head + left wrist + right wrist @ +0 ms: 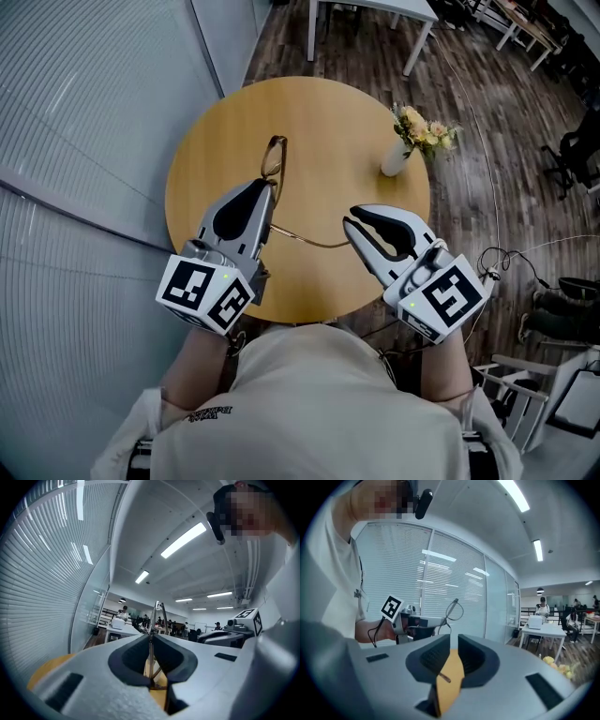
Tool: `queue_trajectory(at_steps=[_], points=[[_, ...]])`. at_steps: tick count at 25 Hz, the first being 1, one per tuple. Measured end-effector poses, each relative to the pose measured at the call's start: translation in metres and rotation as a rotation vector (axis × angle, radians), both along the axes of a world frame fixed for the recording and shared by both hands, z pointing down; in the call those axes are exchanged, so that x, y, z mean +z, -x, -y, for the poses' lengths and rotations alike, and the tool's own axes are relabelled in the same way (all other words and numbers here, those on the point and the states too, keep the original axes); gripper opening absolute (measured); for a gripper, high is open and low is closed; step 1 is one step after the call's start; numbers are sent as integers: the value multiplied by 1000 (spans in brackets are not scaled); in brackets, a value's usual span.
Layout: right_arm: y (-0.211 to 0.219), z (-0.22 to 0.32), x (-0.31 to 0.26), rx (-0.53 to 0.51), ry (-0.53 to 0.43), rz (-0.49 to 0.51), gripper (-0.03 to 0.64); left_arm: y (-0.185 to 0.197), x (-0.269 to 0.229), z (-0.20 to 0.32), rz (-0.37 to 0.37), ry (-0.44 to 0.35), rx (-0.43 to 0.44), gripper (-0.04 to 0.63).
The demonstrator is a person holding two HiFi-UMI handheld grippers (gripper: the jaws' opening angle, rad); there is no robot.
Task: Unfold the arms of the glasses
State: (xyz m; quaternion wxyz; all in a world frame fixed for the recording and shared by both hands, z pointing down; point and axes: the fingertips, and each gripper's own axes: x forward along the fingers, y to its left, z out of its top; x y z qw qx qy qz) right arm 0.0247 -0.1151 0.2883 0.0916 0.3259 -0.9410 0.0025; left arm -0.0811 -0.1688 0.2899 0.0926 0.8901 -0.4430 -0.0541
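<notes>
Thin metal is being clamped by the left gripper: its jaws are being pressed onto the glasses near the hinge, so that the frame is being steadied in the air above the round wooden counter. One arm is being stretched sideways to the right gripper, whose jaws are being held a narrow slit apart. The arm's tip is being shown in that slit with no visible pinch, apparently guided rather than gripped. A vase of flowers is being left untouched, well apart.
</notes>
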Motion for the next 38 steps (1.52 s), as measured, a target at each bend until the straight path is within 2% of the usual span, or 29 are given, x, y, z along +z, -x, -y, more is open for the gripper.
queue_trajectory(at_steps=[3, 7, 9, 10, 12, 15, 23, 28, 31, 38], points=[[11, 3, -10, -39, -30, -26, 40, -8, 0, -4, -4, 6, 23, 42], [26, 6, -23, -85, -44, -7, 40, -20, -5, -10, -8, -1, 61, 43], [33, 4, -25, -124, -48, -35, 40, -24, -7, -13, -8, -3, 76, 41], [38, 2, -24, -149, -44, -54, 48, -25, -7, -14, -8, -3, 82, 42], [44, -1, -19, -198, -32, -84, 112, -30, -7, -17, -6, -1, 93, 42], [51, -5, -10, -245, -8, -110, 129, -35, -6, -22, -3, 3, 110, 43], [65, -2, 17, -302, 65, -170, 124, -35, 4, -22, 13, 13, 123, 43], [72, -3, 30, -344, 92, -205, 94, -42, 8, -21, 25, 15, 141, 43], [75, 1, 35, -338, 94, -214, 66, -42, 10, -21, 29, 21, 143, 43], [71, 1, 40, -328, 133, -204, 52, -40, 13, -20, 43, 23, 139, 43]])
